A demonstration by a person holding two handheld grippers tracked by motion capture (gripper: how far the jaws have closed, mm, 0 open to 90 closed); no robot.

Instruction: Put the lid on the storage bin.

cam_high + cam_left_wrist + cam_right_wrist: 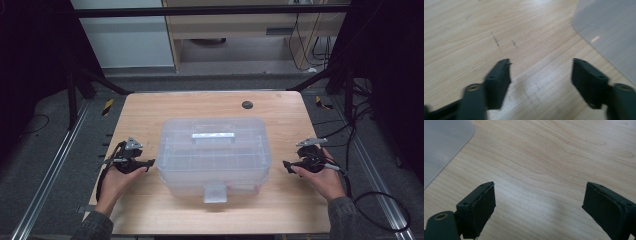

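Wooden table [150, 107], clear plastic box [214, 150] at centre frame, latch shut.
Left gripper [150, 163] and right gripper [287, 166] flank it, both gaping, empty; opening apparently not begun.

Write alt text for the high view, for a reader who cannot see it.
A clear plastic storage box with a lid handle and a front latch sits mid-table on a wooden table. A person's hands hold the left gripper and the right gripper on either side of it, jaws pointing toward the box, apart from it.

Left gripper [150, 163], right gripper [287, 165]: agape, empty.
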